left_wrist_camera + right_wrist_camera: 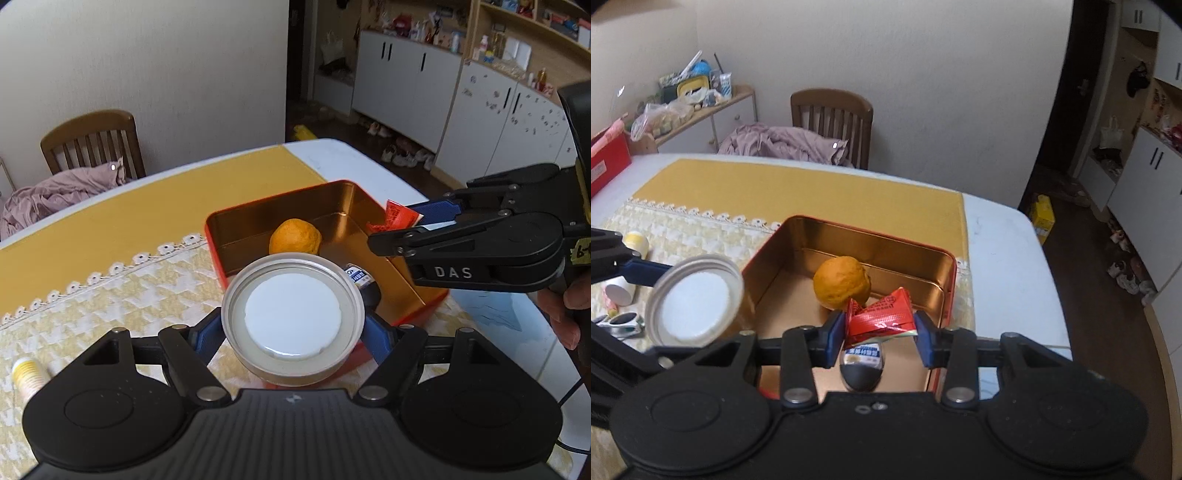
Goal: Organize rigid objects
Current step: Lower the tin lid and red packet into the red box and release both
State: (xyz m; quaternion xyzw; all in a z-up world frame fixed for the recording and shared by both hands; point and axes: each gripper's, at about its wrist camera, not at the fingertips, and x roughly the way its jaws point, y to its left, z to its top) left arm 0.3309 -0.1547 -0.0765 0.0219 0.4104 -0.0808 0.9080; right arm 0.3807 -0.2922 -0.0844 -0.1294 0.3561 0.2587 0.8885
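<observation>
A red tin box (373, 206) (945, 291) with a gold inside stands open on the table. In it lie an orange (295, 237) (842, 283) and a small dark bottle with a blue-white label (360, 277) (863, 360). My left gripper (293, 332) is shut on a round metal lid with a white centre (293, 317) (696, 300), held at the box's near-left edge. My right gripper (881, 332) (397, 230) is shut on a red folded packet (882, 314) (400, 216) and holds it above the box's near right side.
A yellow and white cloth (775, 192) covers the table. A yellow-white tube (27, 374) (637, 242), a white cup (618, 291) and sunglasses (622, 323) lie left of the box. A wooden chair with pink cloth (812, 140) stands behind the table.
</observation>
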